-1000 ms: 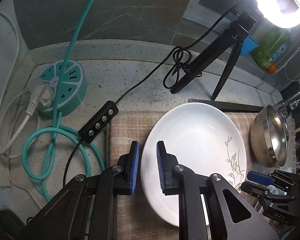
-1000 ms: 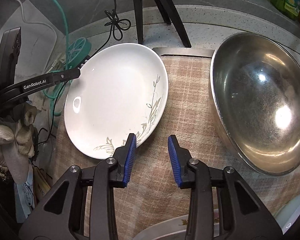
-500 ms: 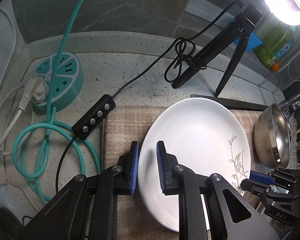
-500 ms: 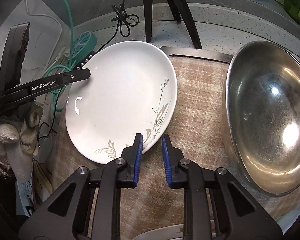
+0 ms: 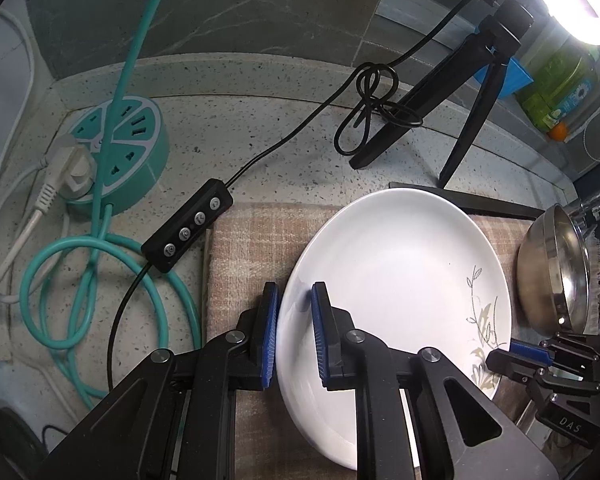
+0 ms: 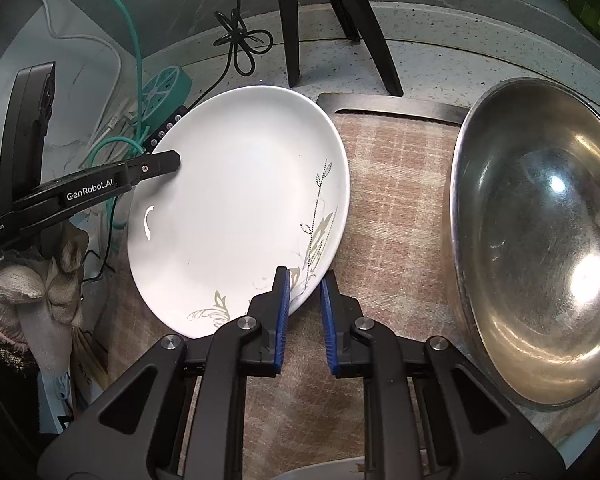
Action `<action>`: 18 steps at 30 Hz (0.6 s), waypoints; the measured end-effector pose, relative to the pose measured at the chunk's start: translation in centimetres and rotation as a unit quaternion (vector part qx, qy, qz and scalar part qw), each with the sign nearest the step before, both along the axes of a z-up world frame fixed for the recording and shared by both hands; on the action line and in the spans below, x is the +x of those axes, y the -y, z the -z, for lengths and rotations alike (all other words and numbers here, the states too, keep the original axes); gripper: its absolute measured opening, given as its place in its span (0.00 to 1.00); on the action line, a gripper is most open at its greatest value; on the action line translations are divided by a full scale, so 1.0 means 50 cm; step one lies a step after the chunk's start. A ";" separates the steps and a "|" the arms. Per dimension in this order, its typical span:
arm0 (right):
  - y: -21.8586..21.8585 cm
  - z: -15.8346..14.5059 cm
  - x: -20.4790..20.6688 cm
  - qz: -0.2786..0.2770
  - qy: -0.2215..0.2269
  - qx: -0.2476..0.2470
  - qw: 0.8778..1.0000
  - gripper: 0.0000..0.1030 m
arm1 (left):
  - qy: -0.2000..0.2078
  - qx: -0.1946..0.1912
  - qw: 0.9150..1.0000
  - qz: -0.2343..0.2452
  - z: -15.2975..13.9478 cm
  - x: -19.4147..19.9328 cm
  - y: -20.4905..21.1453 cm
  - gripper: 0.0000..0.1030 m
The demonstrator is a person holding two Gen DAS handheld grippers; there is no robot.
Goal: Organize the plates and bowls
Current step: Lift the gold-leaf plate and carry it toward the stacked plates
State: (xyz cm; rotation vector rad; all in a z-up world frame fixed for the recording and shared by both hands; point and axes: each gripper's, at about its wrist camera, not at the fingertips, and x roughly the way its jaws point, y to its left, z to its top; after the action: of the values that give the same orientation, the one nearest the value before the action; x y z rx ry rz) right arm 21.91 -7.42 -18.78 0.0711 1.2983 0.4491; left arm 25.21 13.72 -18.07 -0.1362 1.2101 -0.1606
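Note:
A white plate [image 5: 400, 272] with a grey leaf pattern lies tilted over a checked cloth [image 5: 248, 248]. My left gripper [image 5: 294, 292] is shut on its left rim, one pad above and one below. In the right wrist view the same plate [image 6: 236, 208] has its near rim between the blue pads of my right gripper [image 6: 305, 280], whose jaws are closing onto that rim. The left gripper [image 6: 168, 162] shows there at the plate's far-left edge, held by a gloved hand [image 6: 40, 280]. A steel bowl [image 6: 540, 240] sits on the cloth [image 6: 400, 200] to the right.
Black tripod legs [image 5: 460, 148] stand behind the plate, with a knotted black cable and its button controller [image 5: 188, 232]. A teal round power strip [image 5: 120, 148] and looped teal cord lie at the left. Another plate's rim [image 6: 332, 468] shows at the bottom edge.
My right gripper's jaws have narrowed from wide apart to close around the plate's near rim. The left gripper has kept its hold on the left rim.

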 end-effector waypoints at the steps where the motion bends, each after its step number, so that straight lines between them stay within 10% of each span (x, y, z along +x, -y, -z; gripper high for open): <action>1: 0.001 -0.001 0.000 0.000 0.001 0.000 1.000 0.15 | 0.001 0.001 1.000 0.001 0.000 -0.005 0.001 0.14; 18: -0.013 -0.014 -0.057 -0.041 0.004 0.010 0.999 0.14 | 0.015 -0.013 0.999 -0.039 -0.023 -0.152 -0.037 0.14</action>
State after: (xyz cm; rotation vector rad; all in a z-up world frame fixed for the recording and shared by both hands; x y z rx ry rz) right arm 19.06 -6.77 -18.08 0.0325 1.2928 0.5322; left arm 17.62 15.58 -16.94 -0.2033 1.1720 -0.1090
